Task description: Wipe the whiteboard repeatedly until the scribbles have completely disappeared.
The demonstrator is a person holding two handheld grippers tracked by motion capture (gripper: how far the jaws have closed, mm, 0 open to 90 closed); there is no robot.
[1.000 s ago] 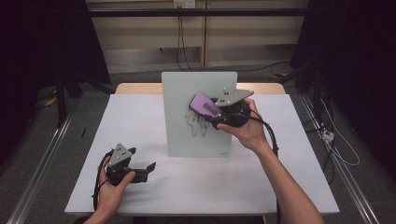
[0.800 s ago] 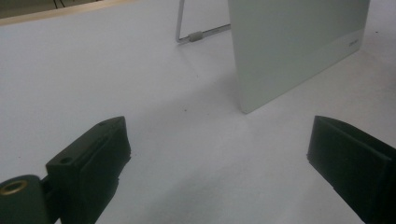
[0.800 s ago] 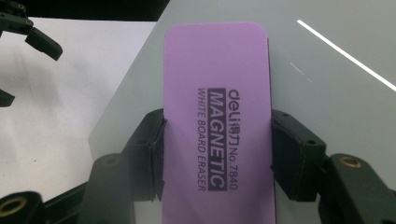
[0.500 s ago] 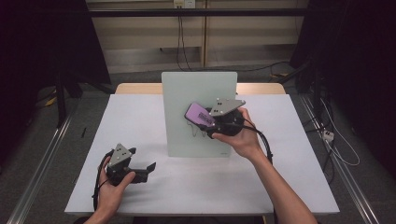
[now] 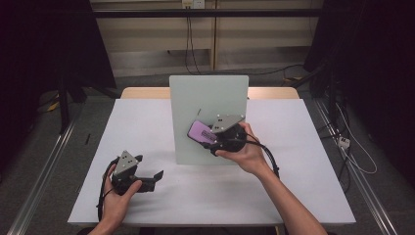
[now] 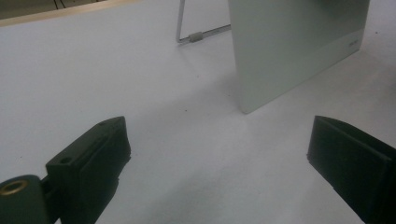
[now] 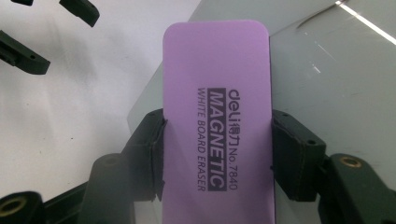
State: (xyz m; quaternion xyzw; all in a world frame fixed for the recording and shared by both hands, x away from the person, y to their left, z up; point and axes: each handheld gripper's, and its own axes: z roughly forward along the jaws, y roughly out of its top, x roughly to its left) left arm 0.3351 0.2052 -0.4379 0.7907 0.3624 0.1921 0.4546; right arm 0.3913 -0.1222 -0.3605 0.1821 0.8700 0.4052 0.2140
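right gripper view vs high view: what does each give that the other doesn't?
Right gripper view alone: the print on the purple eraser, "deli MAGNETIC WHITE BOARD ERASER No.7840", and both black pads pressed on its long edges.

High view alone: the white table as a whole, both of the person's forearms, the left gripper low over the table with jaws apart, and the whole propped whiteboard.

Both: the right gripper shut on the eraser in front of the whiteboard's lower part, and the left gripper's jaws farther off.

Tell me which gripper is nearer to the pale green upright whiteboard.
Right. The right gripper, clamped on the purple magnetic eraser, is at the pale green upright whiteboard; the left gripper rests open on the table, apart from it.
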